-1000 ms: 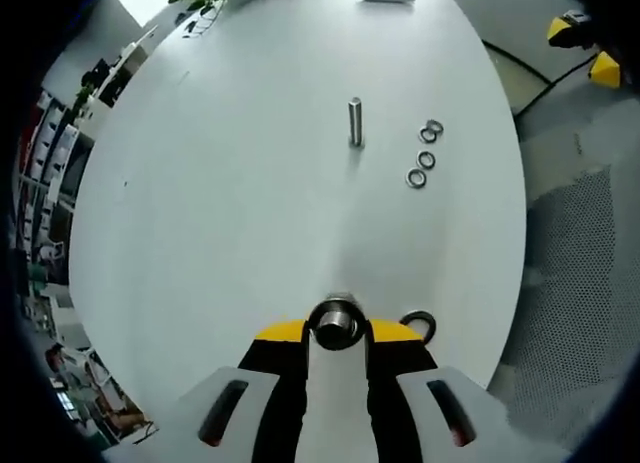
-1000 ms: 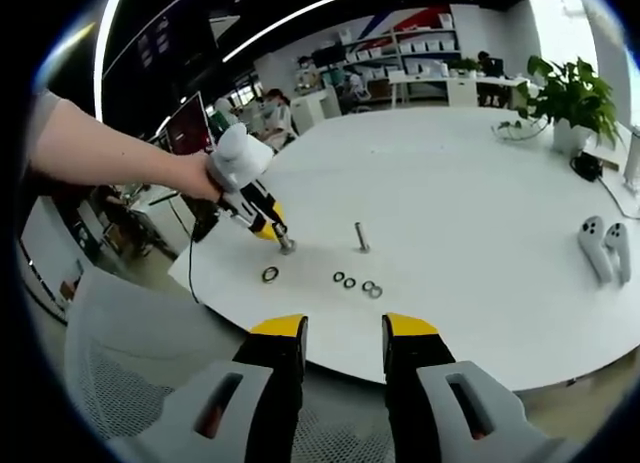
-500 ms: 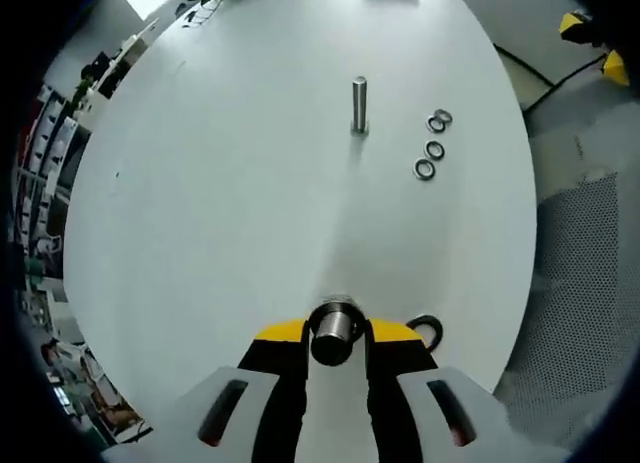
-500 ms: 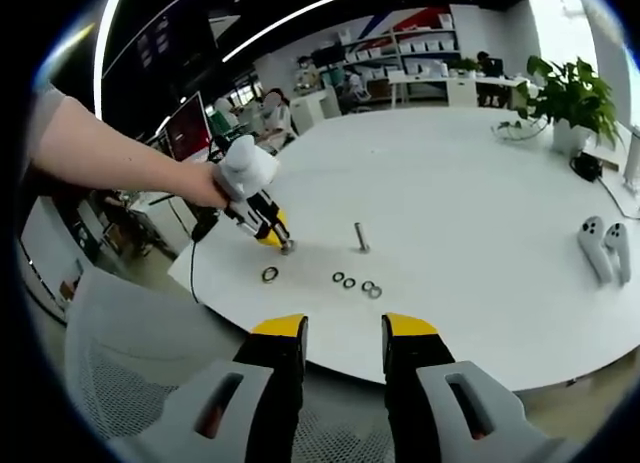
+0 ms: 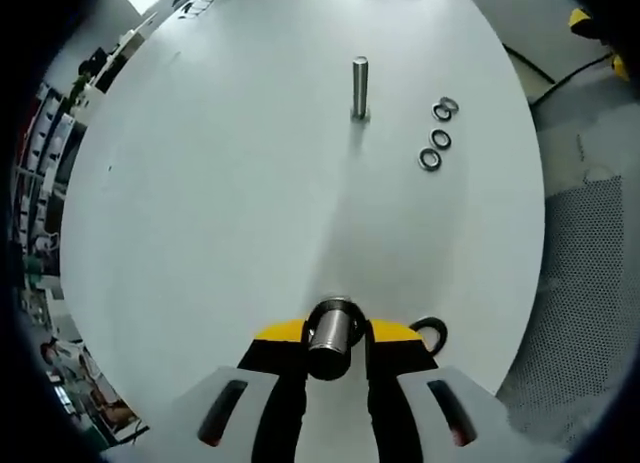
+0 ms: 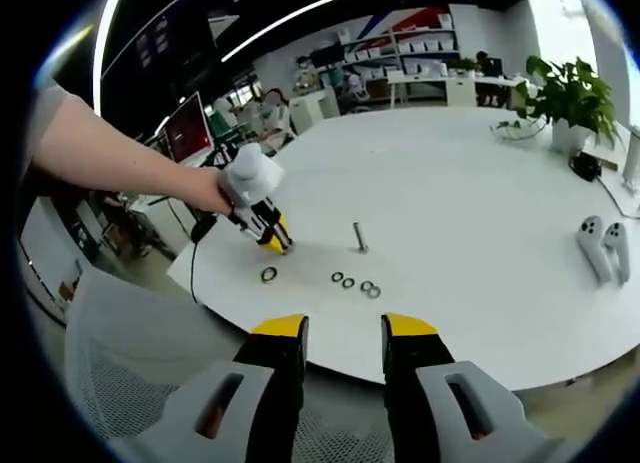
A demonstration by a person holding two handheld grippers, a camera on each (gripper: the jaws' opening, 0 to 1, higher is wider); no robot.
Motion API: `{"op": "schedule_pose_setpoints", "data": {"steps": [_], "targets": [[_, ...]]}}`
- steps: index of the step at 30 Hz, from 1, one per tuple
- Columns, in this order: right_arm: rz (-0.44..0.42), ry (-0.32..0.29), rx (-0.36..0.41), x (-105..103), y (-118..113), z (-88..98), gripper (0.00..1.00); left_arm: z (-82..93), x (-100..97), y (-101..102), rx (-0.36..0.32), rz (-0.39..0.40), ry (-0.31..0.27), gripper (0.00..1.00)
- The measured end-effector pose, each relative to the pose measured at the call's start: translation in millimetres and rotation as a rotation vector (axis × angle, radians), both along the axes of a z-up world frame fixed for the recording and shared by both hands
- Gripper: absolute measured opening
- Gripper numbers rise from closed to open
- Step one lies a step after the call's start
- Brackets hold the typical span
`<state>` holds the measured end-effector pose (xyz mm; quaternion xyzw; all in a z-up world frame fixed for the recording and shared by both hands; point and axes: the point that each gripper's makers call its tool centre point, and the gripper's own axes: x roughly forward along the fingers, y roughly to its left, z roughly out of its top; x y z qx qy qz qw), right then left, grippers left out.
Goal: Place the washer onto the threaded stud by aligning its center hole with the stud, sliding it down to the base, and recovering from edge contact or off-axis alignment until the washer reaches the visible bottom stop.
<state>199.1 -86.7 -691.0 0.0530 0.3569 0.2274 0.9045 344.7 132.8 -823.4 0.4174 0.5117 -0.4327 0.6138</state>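
Note:
My left gripper (image 5: 335, 333) is shut on a short metal stud (image 5: 333, 323) that stands out between its yellow jaw tips, just over the white table (image 5: 220, 183). A dark washer (image 5: 428, 333) lies right beside those tips. Farther off, a second threaded stud (image 5: 359, 86) stands upright, with three small washers (image 5: 439, 138) in a row to its right. From the right gripper view, a hand holds the left gripper (image 6: 272, 238) tilted down near the dark washer (image 6: 270, 274), left of the upright stud (image 6: 360, 237). My right gripper (image 6: 343, 335) is open, holding nothing, off the table's near edge.
A pair of white controllers (image 6: 600, 245) lies at the table's right side, and a potted plant (image 6: 570, 98) stands at the far right. A grey mesh chair (image 6: 130, 353) sits under the near table edge. Desks and people fill the room behind.
The hand has shifted the left gripper a little to the right and tipped it further, so the held stud shows more of its side. The right gripper has not moved.

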Motion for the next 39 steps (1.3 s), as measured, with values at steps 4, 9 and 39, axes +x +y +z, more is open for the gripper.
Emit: {"op": "schedule_pose_setpoints", "data": {"steps": [4, 9, 39], "targets": [[-0.003, -0.001, 0.001, 0.4, -0.6, 0.1, 0.31, -0.5, -0.5, -0.3, -0.005, 0.023, 0.01, 0.2], [-0.001, 0.001, 0.0, 0.4, -0.7, 0.0, 0.31, 0.7, 0.7, -0.9, -0.023, 0.069, 0.002, 0.2], [0.05, 0.01, -0.008, -4.1, 7.1, -2.0, 0.31, 25.6, -43.8, 37.1, -0.178, 0.406, -0.008, 0.27]]}}
